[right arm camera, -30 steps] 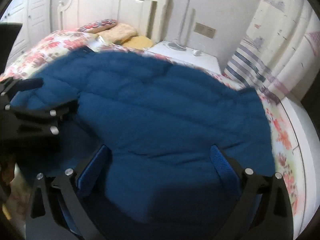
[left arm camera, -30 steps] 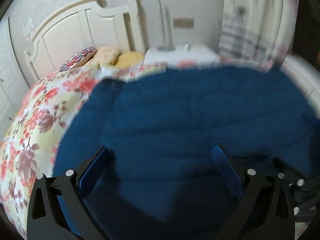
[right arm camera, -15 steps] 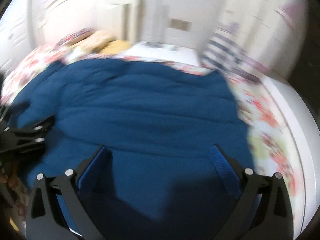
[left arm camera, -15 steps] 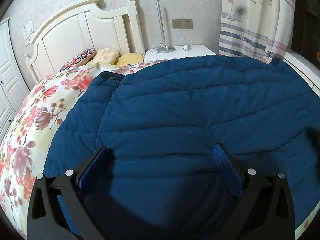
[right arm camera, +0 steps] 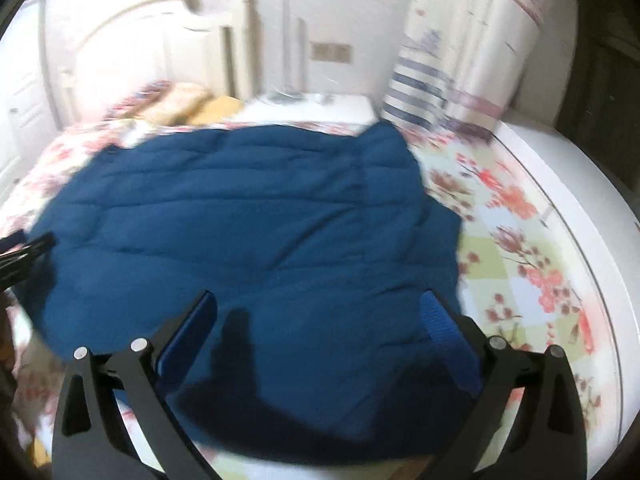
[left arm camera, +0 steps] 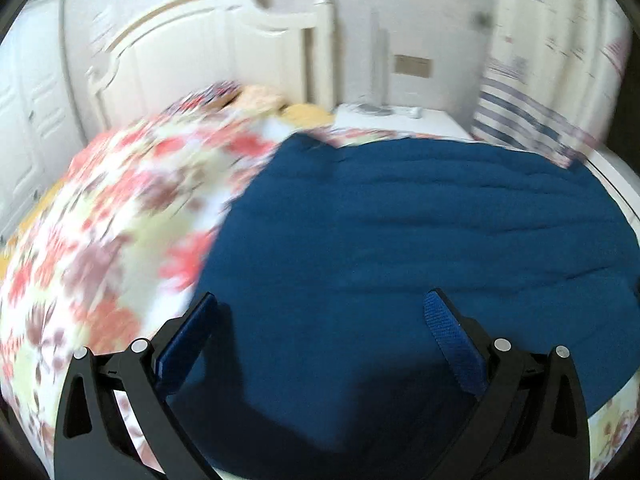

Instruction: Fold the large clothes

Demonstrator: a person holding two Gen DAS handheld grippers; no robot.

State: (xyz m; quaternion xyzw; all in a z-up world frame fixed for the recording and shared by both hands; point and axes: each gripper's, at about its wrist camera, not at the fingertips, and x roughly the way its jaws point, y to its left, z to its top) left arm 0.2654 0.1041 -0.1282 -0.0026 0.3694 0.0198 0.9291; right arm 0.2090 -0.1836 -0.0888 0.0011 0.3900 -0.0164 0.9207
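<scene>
A large dark blue quilted jacket (left arm camera: 400, 232) (right arm camera: 248, 224) lies spread flat on a bed with a floral cover (left arm camera: 112, 216) (right arm camera: 516, 240). My left gripper (left arm camera: 322, 312) hovers open above the jacket's near left part, with nothing between its blue pads. Over the jacket's near right part my right gripper (right arm camera: 320, 308) also stands open and holds nothing. The left gripper's black tip (right arm camera: 24, 254) shows at the left edge of the right wrist view. Both views are blurred by motion.
A white headboard (left arm camera: 208, 44) and pillows (left arm camera: 264, 100) stand at the far end. Beyond the bed are a white nightstand (right arm camera: 312, 110) and a striped curtain (right arm camera: 460, 60). A white bed frame edge (right arm camera: 580, 200) runs along the right.
Both grippers have pulled back and swung: the left view now shows more floral cover on the left, the right view more cover on the right. Both stay open and empty.
</scene>
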